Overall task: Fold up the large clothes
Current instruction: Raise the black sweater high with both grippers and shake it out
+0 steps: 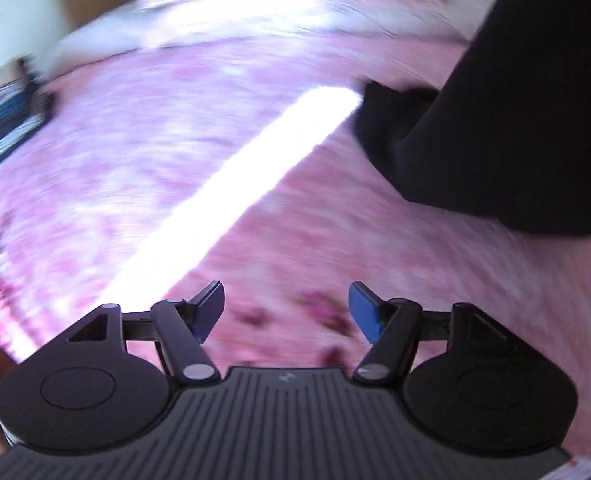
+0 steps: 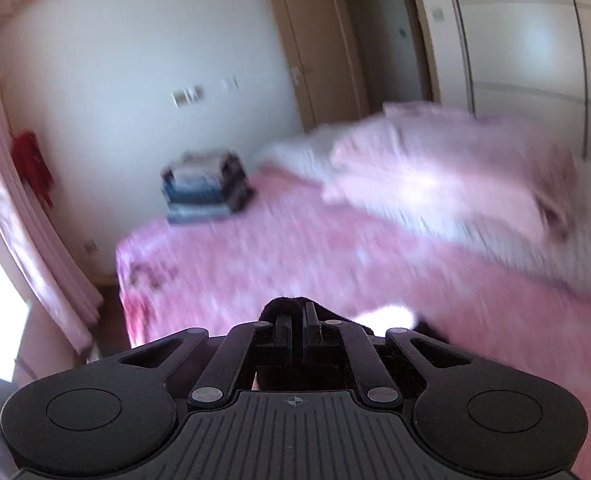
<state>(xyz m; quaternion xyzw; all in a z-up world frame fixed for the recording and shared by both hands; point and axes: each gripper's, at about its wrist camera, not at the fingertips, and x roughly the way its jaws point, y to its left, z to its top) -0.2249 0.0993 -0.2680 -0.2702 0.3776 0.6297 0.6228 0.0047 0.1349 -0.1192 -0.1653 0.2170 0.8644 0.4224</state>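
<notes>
1. The left gripper (image 1: 286, 312) hangs over the pink floral bed cover (image 1: 175, 152) with its jaws apart and nothing between them.
2. The right gripper (image 2: 297, 330) has its jaws together, pinching a fold of black garment (image 2: 283, 305).
3. In the left wrist view the black garment (image 1: 495, 100) hangs at the right side of the bed, its lower end trailing on the cover.
4. A stack of folded clothes (image 2: 205, 190) sits at the bed's far left corner, next to the white wall (image 2: 135, 60).
5. Pink pillows (image 2: 435, 168) lie along the bed's far edge.
6. Both views are blurred.
</notes>
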